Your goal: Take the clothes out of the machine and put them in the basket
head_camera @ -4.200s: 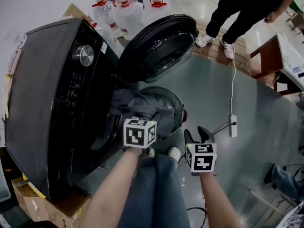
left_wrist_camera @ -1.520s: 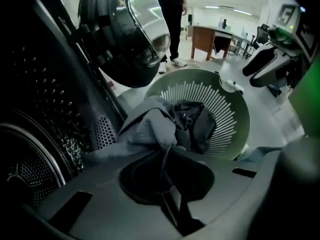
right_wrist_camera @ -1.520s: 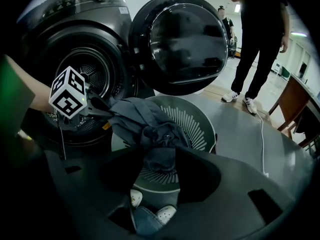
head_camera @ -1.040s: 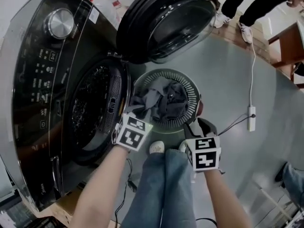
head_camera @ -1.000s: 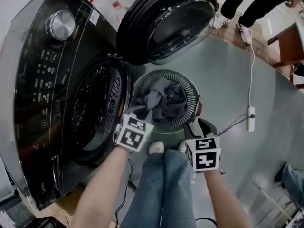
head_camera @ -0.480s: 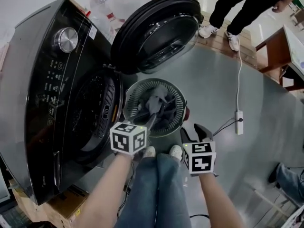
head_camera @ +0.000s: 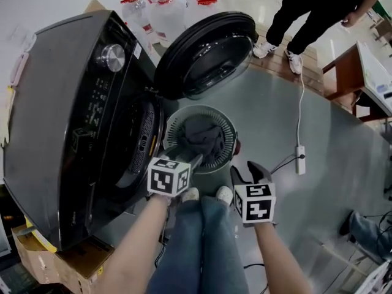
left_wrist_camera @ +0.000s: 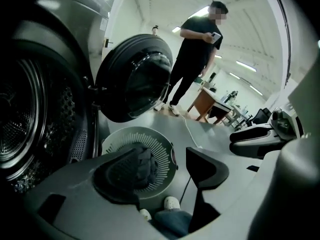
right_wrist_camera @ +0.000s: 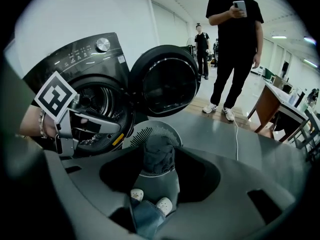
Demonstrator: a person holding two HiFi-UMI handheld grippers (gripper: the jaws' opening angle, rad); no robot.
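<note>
Grey floor fills a workshop room in the head view. At left stands a dark washing machine (head_camera: 55, 115) with its round door (head_camera: 205, 54) swung open toward the far side. Just right of the machine sits a round slatted basket (head_camera: 228, 124) with dark clothes (head_camera: 202, 136) piled inside. The left gripper (head_camera: 195, 161) hangs over the basket's near rim. The right gripper (head_camera: 247, 173) is to its right, clear of the basket. Water jugs (head_camera: 160, 11) stand at the far left, a person (head_camera: 318, 11) at the far right, and a power strip (head_camera: 300, 161) lies on the floor to the right.

Left gripper view: the jaws are opening, with a wide gap and nothing between them. Beyond them are the basket (left_wrist_camera: 162, 149) with the clothes (left_wrist_camera: 142, 161) in it, the drum (left_wrist_camera: 20, 119) at left, the door (left_wrist_camera: 132, 76) and the standing person (left_wrist_camera: 195, 49).

Right gripper view: the jaws stand a narrow gap apart and hold nothing. Through the gap the basket (right_wrist_camera: 150, 131) and its clothes (right_wrist_camera: 159, 154) show below, with the machine (right_wrist_camera: 95, 69) behind at left.
</note>
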